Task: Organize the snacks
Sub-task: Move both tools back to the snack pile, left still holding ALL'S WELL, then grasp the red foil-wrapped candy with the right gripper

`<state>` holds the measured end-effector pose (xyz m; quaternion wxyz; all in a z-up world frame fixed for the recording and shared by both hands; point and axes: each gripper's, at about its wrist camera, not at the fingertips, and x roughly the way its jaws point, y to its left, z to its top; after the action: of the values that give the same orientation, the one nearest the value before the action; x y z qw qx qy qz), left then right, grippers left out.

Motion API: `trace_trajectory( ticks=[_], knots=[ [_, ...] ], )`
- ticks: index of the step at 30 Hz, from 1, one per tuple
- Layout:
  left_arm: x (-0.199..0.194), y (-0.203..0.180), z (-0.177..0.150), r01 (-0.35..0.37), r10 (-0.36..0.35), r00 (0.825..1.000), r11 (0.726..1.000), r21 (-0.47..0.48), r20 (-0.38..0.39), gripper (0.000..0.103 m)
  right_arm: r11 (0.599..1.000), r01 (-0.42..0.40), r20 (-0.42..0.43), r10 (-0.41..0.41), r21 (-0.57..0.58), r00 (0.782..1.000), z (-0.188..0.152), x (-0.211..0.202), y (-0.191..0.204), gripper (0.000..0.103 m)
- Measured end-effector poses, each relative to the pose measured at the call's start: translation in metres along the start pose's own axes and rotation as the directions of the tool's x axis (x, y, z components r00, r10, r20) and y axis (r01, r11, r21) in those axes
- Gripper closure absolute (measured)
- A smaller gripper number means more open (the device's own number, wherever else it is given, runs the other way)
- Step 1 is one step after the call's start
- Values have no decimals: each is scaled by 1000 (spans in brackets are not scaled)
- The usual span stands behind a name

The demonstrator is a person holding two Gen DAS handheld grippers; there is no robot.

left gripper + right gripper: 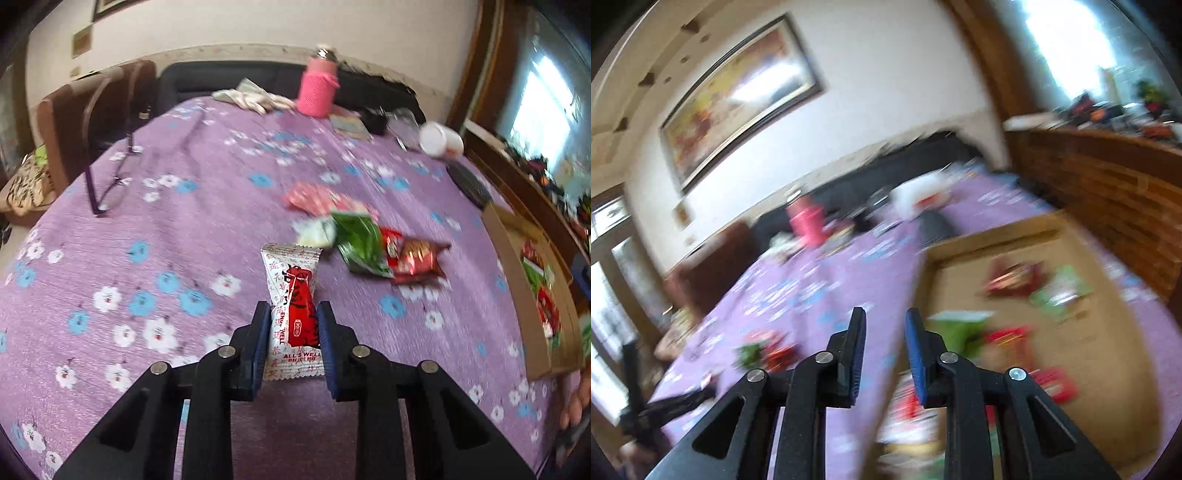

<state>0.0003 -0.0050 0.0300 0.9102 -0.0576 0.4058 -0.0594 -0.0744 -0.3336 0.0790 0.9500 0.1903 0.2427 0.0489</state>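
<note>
While left gripper clamped white-red snack packet upright for carrying to cardboard box, right gripper hovered above box, jaws slightly apart, empty (blurred view).

White-red snack packet upright, clamped; other packets heaped nearby.

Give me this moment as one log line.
left gripper: shut on white-red snack packet | right gripper: empty | cardboard box: holds snacks | loose snacks: on table
</note>
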Motion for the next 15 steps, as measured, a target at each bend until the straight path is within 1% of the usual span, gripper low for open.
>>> trace_trajectory(
  ticks=[1,2,3,4,5,8,9,11,13,15],
  knots=[
    [-1,1,1,-2,2,1000,1000,-6,6,78,998,-56,-59,56,-4,997,-2,9,13,67],
    [-2,2,1,3,-3,1000,1000,-11,7,78,994,-110,-112,110,5,988,-4,17,23,63],
    [-3,2,1,9,-9,1000,1000,-12,5,78,983,-181,-177,184,34,967,-8,29,37,63],
    [-3,2,0,16,-16,1000,1000,-10,2,78,974,-217,-217,226,66,950,-10,39,45,63],
    [-3,1,0,21,-21,1000,1000,-4,-2,78,968,-231,-257,250,101,934,-12,51,53,63],
    [-6,-2,-3,24,-24,1000,1000,7,1,78,959,-231,-355,275,161,894,-15,91,72,63],
    [-7,-2,-3,25,-26,1000,1000,9,4,78,958,-224,-374,277,178,885,-17,103,79,63],
    [-8,-4,-4,21,-21,1000,1000,15,8,78,960,-205,-395,267,193,879,-19,123,86,62],
    [-7,-5,-5,27,-27,1000,999,17,3,78,974,-141,-425,205,177,882,-20,146,93,62],
    [-5,-5,-6,30,-30,1000,999,20,-7,78,981,-95,-439,161,169,884,-22,163,94,62]
  ],
)
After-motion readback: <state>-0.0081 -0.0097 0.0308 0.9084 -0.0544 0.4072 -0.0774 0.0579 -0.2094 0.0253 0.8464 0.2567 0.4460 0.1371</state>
